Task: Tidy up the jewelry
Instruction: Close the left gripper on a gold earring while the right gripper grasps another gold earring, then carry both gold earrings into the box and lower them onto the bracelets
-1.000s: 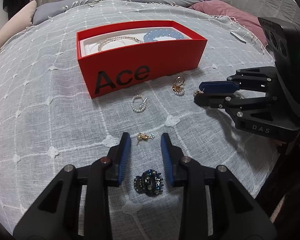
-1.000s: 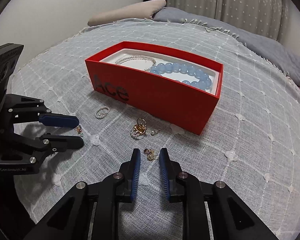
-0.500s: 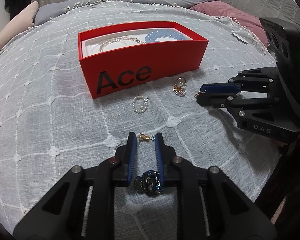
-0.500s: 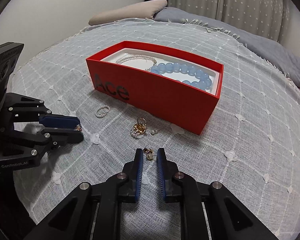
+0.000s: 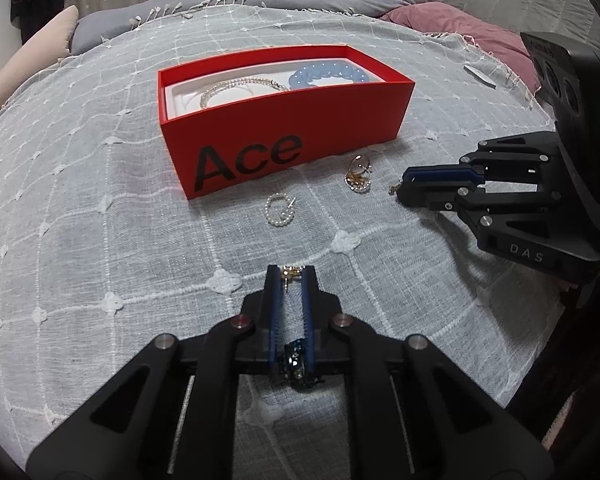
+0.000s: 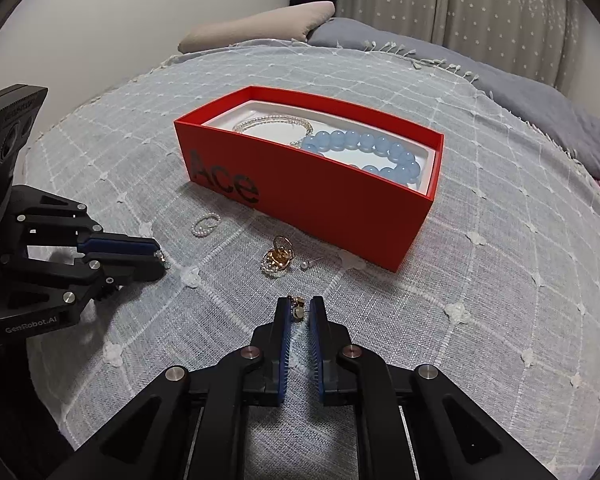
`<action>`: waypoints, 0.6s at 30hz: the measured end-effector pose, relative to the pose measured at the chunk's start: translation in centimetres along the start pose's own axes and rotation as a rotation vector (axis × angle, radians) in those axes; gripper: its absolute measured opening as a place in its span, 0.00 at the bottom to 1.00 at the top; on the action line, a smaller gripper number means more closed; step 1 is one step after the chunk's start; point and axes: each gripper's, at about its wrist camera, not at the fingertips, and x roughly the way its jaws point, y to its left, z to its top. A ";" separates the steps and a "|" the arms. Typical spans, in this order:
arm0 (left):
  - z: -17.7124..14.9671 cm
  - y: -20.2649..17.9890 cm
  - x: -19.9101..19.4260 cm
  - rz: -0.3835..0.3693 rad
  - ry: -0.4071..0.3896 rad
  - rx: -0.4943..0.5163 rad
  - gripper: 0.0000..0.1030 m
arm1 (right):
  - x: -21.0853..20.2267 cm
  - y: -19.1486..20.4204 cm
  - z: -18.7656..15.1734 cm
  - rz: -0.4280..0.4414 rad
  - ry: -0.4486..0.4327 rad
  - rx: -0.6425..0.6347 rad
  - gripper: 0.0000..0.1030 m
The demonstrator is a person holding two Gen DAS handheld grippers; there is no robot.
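A red "Ace" box (image 5: 284, 136) (image 6: 340, 208) on the grey bedspread holds a blue bead bracelet (image 6: 376, 150) and a pearl chain (image 5: 236, 86). My left gripper (image 5: 291, 272) is shut on a small gold earring (image 5: 291, 271) at its tips. My right gripper (image 6: 299, 307) is shut on another gold earring (image 6: 299, 309). A pearl hoop (image 5: 279, 210) and a gold ring cluster (image 5: 358, 174) (image 6: 278, 260) lie loose before the box. A dark hair claw (image 5: 298, 368) lies under the left fingers.
A small pearl stud (image 6: 305, 265) lies beside the ring cluster. Pillows (image 5: 452, 28) and a grey blanket (image 6: 540, 104) lie at the far side of the bed. The bed edge drops off at the right in the left wrist view.
Both grippers have closed: the left jaws shut on the gold earring between them, and the right jaws narrowed onto the other earring. Both have barely shifted position.
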 end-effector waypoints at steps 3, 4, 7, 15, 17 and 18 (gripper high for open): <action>0.1 0.0 -0.1 0.001 -0.001 0.001 0.11 | -0.3 0.0 0.1 0.004 -0.006 0.002 0.09; 0.1 0.0 -0.1 0.001 -0.001 0.001 0.11 | -0.4 0.0 0.1 0.006 -0.009 0.002 0.09; 0.1 -0.1 -0.3 -0.001 -0.006 0.000 0.11 | -0.9 0.2 0.2 0.010 -0.021 0.002 0.09; 1.4 -0.6 -1.2 -0.010 -0.037 0.006 0.11 | -1.8 0.1 0.7 0.017 -0.039 0.018 0.09; 1.8 -0.8 -1.4 -0.010 -0.046 0.006 0.11 | -1.9 0.0 0.9 0.018 -0.043 0.020 0.09; 2.0 -0.8 -1.5 -0.010 -0.052 0.004 0.11 | -2.0 0.0 1.0 0.018 -0.046 0.021 0.09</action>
